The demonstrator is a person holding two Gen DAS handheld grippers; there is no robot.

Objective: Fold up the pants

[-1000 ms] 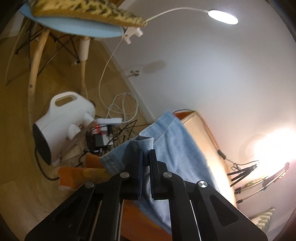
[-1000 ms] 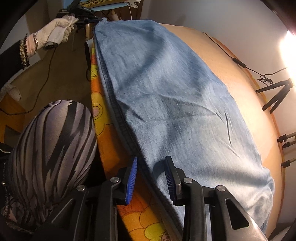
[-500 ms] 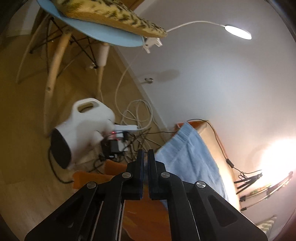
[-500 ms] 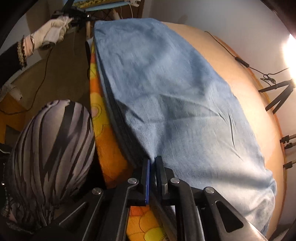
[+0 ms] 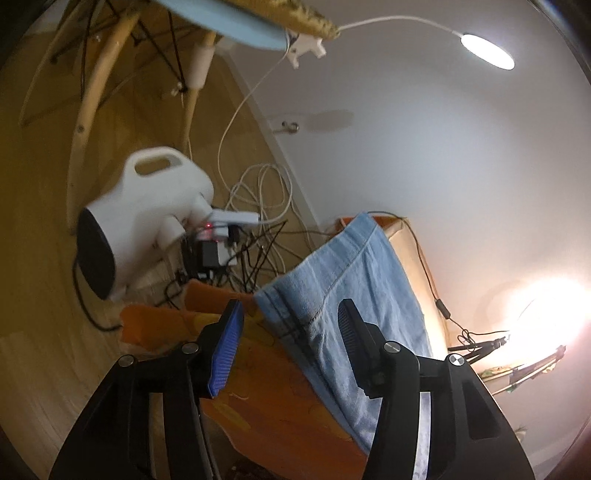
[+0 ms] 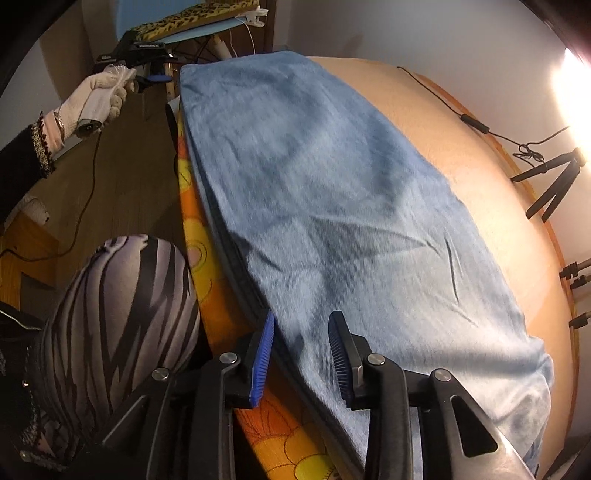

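Observation:
Light blue denim pants (image 6: 332,206) lie flat, folded lengthwise, along a table with an orange flowered cloth (image 6: 221,295). In the left wrist view the pants' end (image 5: 351,288) lies just ahead of my left gripper (image 5: 288,332), which is open and empty above the near corner. My right gripper (image 6: 301,339) is open, its jaws straddling the pants' near edge without holding it. The left gripper (image 6: 155,77), held by a white-gloved hand (image 6: 99,96), shows at the far end in the right wrist view.
A white heater (image 5: 140,218) and tangled cables (image 5: 258,221) lie on the wooden floor beyond the table end. A blue chair (image 5: 229,22) stands behind. Tripod legs (image 6: 550,184) and a cable (image 6: 472,122) sit at the table's far edge. My striped knee (image 6: 118,317) is at left.
Both grippers were shut on the pants' edge half a second ago and have opened, letting the fabric lie on the table. The left gripper has drawn back a little.

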